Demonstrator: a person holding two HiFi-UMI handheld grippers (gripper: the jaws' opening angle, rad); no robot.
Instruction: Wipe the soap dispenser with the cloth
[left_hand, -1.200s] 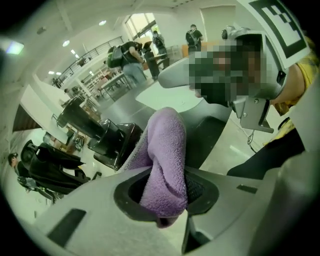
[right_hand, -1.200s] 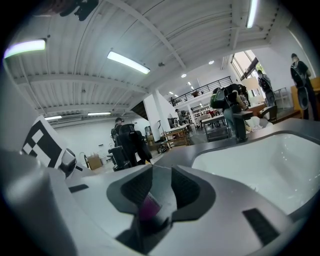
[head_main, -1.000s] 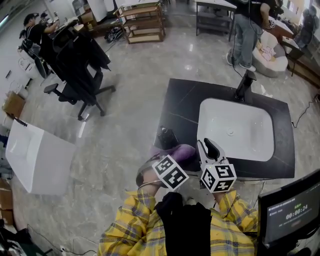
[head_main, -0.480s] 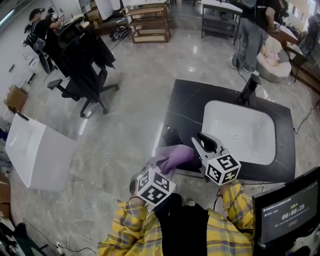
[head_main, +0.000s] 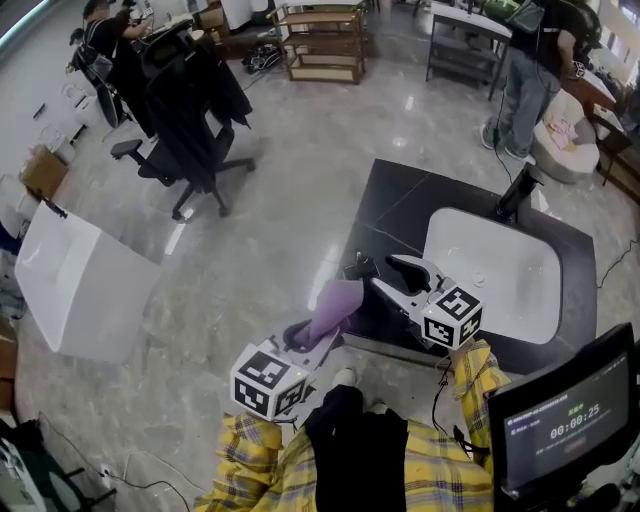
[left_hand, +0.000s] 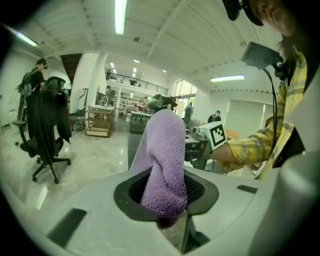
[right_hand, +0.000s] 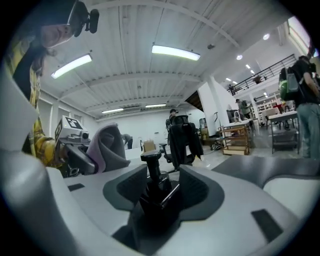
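The black soap dispenser (head_main: 362, 268) stands at the near left edge of the dark counter (head_main: 400, 210). My right gripper (head_main: 382, 272) reaches it from the right. In the right gripper view the dispenser (right_hand: 152, 167) sits upright between the pads of the right gripper (right_hand: 161, 180). The jaws have just been opening, and small gaps show on both sides. My left gripper (head_main: 318, 335) hangs off the counter's near edge, shut on a purple cloth (head_main: 335, 305). The cloth (left_hand: 162, 165) sticks up out of the left gripper (left_hand: 167, 192) as a folded wad.
A white sink basin (head_main: 495, 275) fills the counter's right half, with a black faucet (head_main: 518, 195) behind it. A monitor (head_main: 560, 420) stands at the near right. A black office chair (head_main: 190, 100) and a white box (head_main: 75, 290) are on the floor to the left. A person (head_main: 530, 70) stands beyond the counter.
The left gripper has drawn back toward me and lifted off the counter with the cloth. The right gripper has swung left to the dispenser, and its jaws now stand wider.
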